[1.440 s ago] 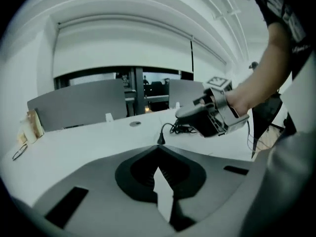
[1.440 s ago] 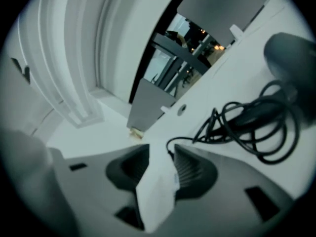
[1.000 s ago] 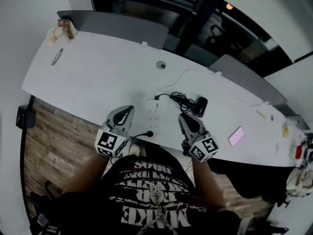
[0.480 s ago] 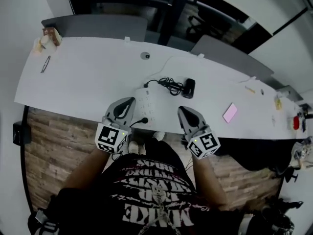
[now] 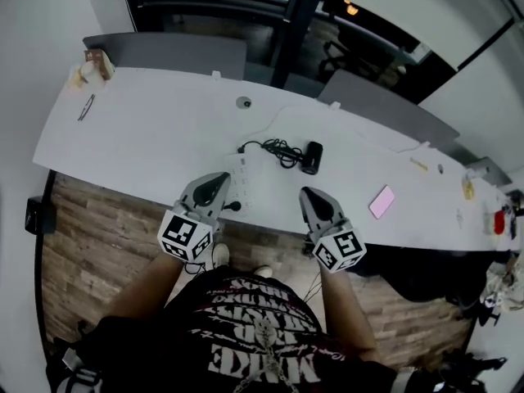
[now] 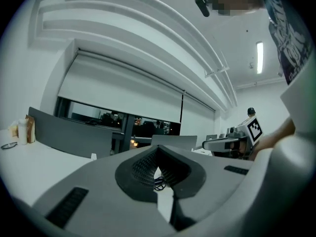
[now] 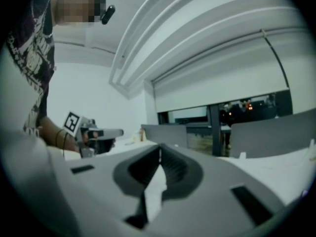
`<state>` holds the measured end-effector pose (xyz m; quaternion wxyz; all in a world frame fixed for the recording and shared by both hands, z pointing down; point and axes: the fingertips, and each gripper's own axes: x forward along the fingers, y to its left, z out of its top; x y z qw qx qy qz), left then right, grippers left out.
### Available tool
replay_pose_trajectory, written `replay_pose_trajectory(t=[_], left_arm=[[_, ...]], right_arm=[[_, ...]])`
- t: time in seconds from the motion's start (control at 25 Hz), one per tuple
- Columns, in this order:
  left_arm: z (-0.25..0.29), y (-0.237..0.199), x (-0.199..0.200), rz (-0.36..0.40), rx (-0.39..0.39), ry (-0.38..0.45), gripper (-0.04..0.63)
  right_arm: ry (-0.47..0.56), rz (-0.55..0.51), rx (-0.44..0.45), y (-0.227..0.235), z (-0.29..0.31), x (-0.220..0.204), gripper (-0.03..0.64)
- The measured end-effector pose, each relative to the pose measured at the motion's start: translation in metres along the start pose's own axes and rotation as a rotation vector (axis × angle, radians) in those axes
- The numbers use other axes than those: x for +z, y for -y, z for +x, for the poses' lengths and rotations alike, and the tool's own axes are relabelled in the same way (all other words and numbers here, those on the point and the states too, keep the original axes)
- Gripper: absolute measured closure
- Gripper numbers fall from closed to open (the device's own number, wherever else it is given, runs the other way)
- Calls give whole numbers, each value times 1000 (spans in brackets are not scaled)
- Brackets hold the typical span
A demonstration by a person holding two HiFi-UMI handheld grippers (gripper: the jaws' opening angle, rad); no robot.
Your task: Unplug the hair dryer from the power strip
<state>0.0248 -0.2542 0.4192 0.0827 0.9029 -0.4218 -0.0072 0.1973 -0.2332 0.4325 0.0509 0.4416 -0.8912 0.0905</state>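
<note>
The black hair dryer (image 5: 311, 157) lies on the white table (image 5: 147, 137), its cord (image 5: 277, 149) coiled to its left. The cord's end (image 5: 242, 148) lies at the far end of the white power strip (image 5: 239, 174); whether it is plugged in I cannot tell. A black plug (image 5: 235, 206) lies at the strip's near end. My left gripper (image 5: 214, 188) hovers just left of the strip, shut and empty. My right gripper (image 5: 311, 199) hangs over the table's front edge below the dryer, shut and empty. Each gripper view shows the other gripper (image 6: 232, 142) (image 7: 96, 134) beside it.
A pink phone (image 5: 381, 201) lies to the right of the dryer. A round grommet (image 5: 243, 102) sits mid-table. Small items (image 5: 94, 62) and a pen (image 5: 84, 107) lie at the far left. Grey dividers (image 5: 164, 54) line the back edge. Wooden floor (image 5: 90, 236) lies below.
Both grippers have drawn back from the strip and dryer toward the table's front edge and risen slightly. The hair dryer and its cord have stayed in place.
</note>
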Motion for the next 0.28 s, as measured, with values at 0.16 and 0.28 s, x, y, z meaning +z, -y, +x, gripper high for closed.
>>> replay_pose_trajectory(t=[0.16, 0.28], left_arm=[[14, 17, 0, 19, -5, -18, 574], [28, 32, 4, 89, 12, -24, 575]], right_arm=[[11, -23, 35, 18, -6, 1, 581], [26, -7, 49, 34, -16, 3, 581]])
